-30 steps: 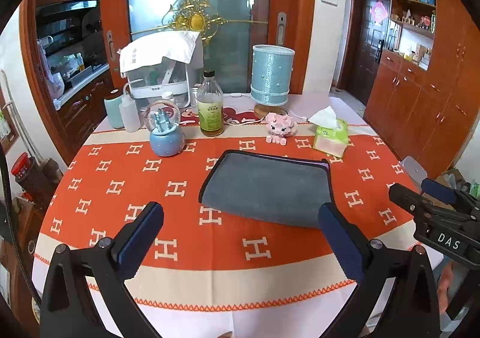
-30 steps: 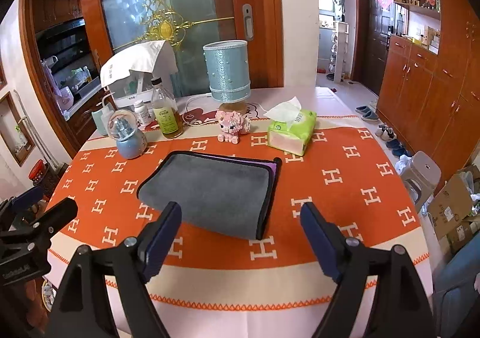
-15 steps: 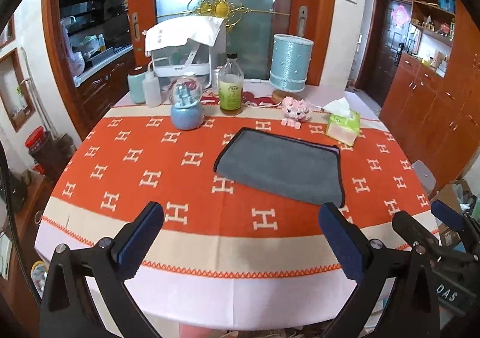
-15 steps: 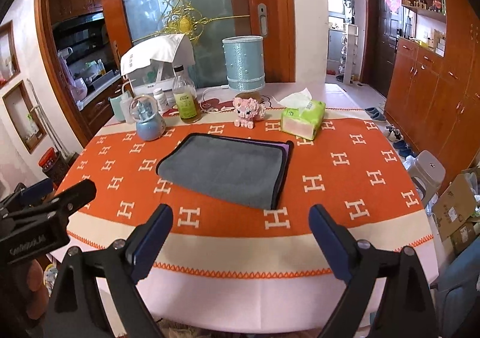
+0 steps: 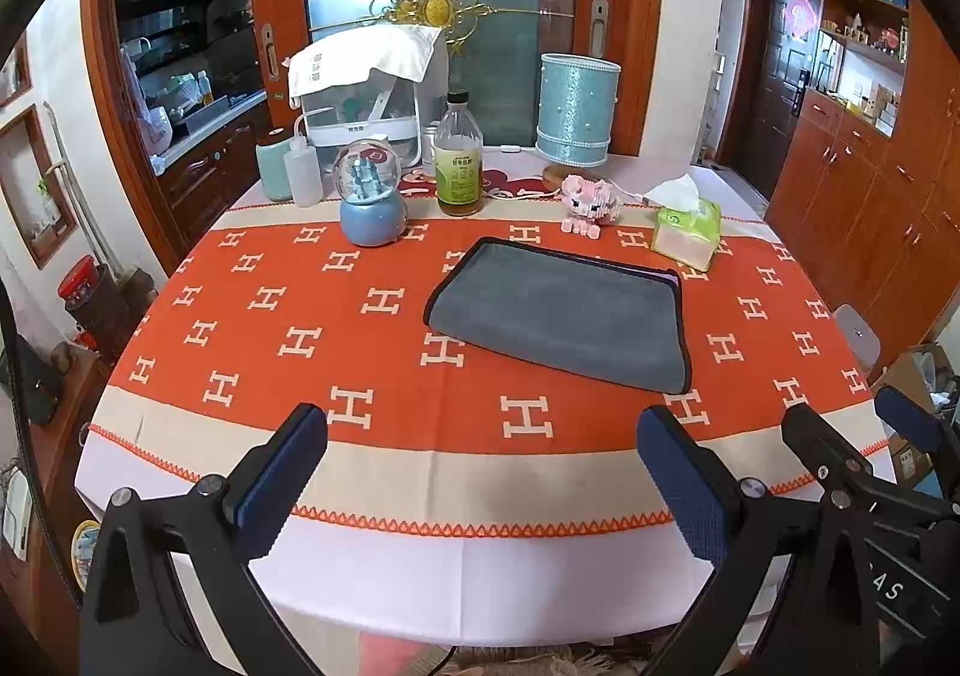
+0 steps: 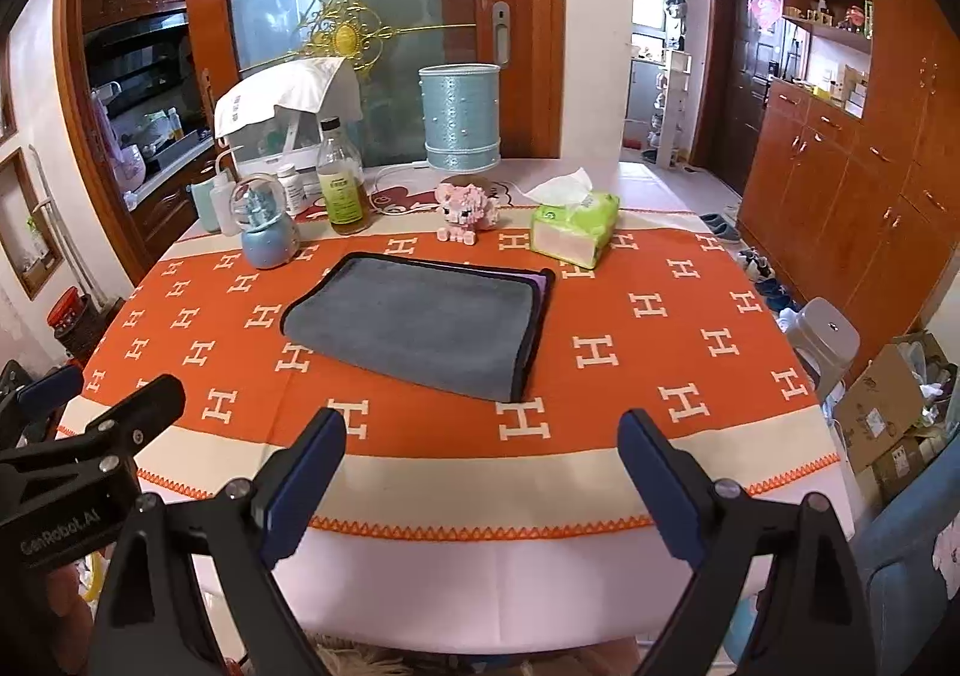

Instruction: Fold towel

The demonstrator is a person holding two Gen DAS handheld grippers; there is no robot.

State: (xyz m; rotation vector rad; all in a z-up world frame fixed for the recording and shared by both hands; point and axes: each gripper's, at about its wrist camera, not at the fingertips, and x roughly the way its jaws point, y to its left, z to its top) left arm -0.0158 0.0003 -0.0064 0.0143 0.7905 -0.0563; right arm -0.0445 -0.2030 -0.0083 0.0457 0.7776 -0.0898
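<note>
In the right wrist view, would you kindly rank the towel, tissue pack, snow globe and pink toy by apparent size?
1. towel, by far the largest.
2. tissue pack.
3. snow globe.
4. pink toy.
The snow globe and pink toy look close in size, so their order is unsure.

I'm working in a home dining room; a cloth-covered table (image 5: 240, 316) ahead; kitchen counter (image 5: 198, 124) at ten o'clock; wooden cabinets (image 6: 852, 184) at two o'clock.

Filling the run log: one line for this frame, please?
phase: towel folded | towel: flat on tablecloth, untouched | left gripper: open, off table edge | right gripper: open, off table edge
</note>
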